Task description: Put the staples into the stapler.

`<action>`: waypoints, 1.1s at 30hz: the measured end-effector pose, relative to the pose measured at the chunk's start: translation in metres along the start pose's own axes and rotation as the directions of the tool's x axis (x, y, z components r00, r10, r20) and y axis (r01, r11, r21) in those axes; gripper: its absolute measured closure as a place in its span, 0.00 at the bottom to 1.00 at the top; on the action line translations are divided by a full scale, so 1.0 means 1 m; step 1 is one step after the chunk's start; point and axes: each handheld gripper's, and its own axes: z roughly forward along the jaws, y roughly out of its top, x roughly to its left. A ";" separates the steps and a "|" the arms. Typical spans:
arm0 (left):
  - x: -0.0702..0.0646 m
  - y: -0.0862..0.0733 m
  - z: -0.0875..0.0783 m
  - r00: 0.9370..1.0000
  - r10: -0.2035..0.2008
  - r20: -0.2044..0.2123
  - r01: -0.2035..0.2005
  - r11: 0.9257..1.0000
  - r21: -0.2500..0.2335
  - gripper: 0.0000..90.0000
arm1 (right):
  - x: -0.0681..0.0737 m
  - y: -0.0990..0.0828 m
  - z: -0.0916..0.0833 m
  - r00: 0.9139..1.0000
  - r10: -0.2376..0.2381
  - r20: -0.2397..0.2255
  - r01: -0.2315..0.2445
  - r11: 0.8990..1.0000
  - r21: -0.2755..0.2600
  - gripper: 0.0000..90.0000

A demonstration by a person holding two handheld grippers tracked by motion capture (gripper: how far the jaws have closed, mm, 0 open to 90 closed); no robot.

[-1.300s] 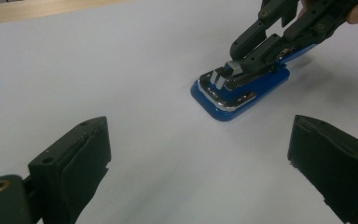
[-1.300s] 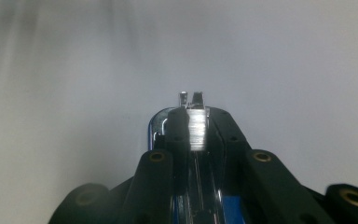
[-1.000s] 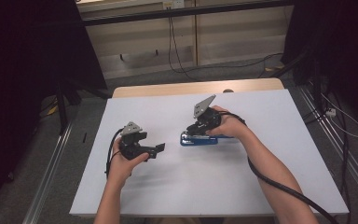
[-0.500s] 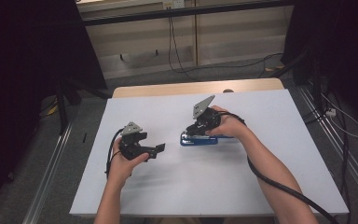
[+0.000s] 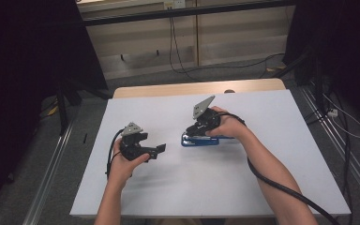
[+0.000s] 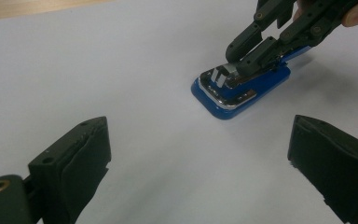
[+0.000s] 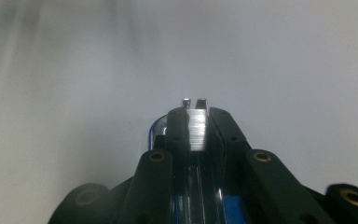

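The right gripper (image 5: 193, 131) is clamped on a strip of staples (image 7: 197, 128), its jaws pressed against the strip's two sides over the stapler's open metal channel. The blue stapler (image 5: 200, 140) lies flat near the middle of the white table (image 5: 272, 154). Its long axis runs across the table from side to side, with the front end pointing toward the person's left. In the left gripper view that rounded front (image 6: 216, 100) faces the camera. The left gripper (image 5: 152, 149) rests on the table well apart from the stapler, jaws spread wide with nothing between them, aimed at it.
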 end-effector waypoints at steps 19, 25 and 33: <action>0.003 0.000 -0.001 1.000 -0.010 0.003 0.010 1.000 -0.011 0.07 | 0.006 -0.001 -0.014 0.994 0.068 0.090 -0.061 0.995 -0.083 0.47; 0.003 0.002 -0.001 1.000 -0.006 0.003 0.006 1.000 -0.023 0.07 | 0.013 -0.010 -0.037 0.977 0.133 0.166 -0.112 0.985 -0.131 0.37; 0.001 0.003 0.001 1.000 0.000 0.010 0.001 1.000 -0.025 0.07 | 0.023 -0.027 -0.065 0.945 0.237 0.225 -0.195 0.962 -0.193 0.26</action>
